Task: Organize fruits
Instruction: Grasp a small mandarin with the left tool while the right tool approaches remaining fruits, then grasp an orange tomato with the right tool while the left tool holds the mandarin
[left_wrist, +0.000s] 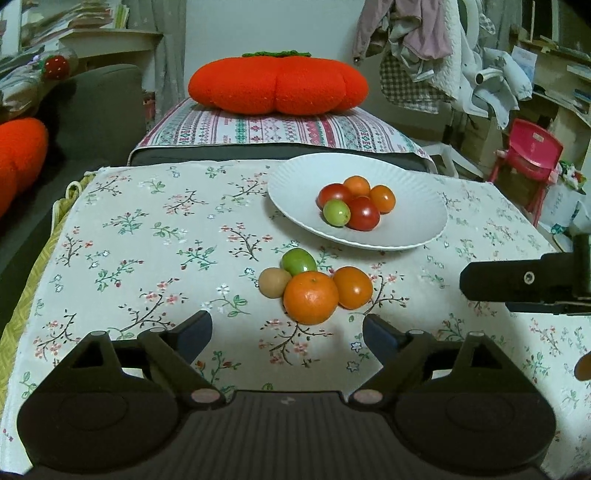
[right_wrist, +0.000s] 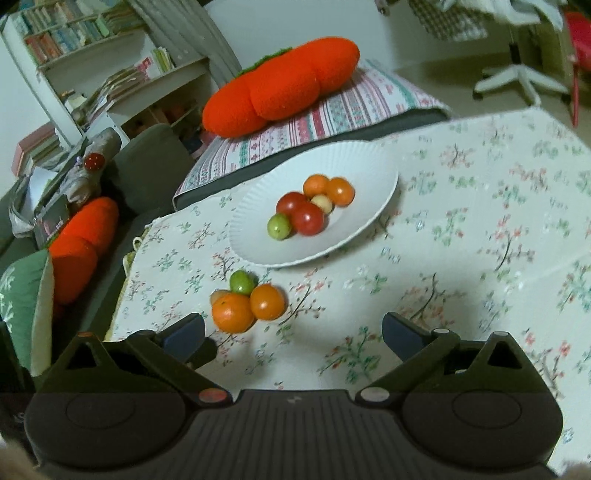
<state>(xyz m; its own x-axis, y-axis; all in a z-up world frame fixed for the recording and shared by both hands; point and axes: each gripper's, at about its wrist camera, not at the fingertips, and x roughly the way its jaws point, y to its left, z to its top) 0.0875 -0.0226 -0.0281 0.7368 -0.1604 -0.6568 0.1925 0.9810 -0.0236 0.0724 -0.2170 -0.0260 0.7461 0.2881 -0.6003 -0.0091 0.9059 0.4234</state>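
Note:
A white plate (left_wrist: 413, 177) (right_wrist: 362, 162) on the floral tablecloth holds several small red, orange and green fruits (left_wrist: 364, 213) (right_wrist: 308, 218). In front of it on the cloth lie a mandarin (left_wrist: 311, 297) (right_wrist: 233, 312), an orange tomato (left_wrist: 352, 287) (right_wrist: 267, 301), a green fruit (left_wrist: 298, 261) (right_wrist: 242, 281) and a tan fruit (left_wrist: 274, 282). My left gripper (left_wrist: 287, 332) is open and empty, just short of the mandarin. My right gripper (right_wrist: 293, 332) is open and empty, to the right of the loose fruits; its body shows at the right edge of the left wrist view (left_wrist: 532, 282).
The floral tablecloth (left_wrist: 147, 240) (right_wrist: 480, 221) covers the table. Behind it a striped cushion (left_wrist: 280, 129) carries an orange pumpkin pillow (left_wrist: 277, 83) (right_wrist: 280, 85). A grey sofa with another orange pillow (right_wrist: 79, 247) is at left. A pink chair (left_wrist: 528, 155) stands at right.

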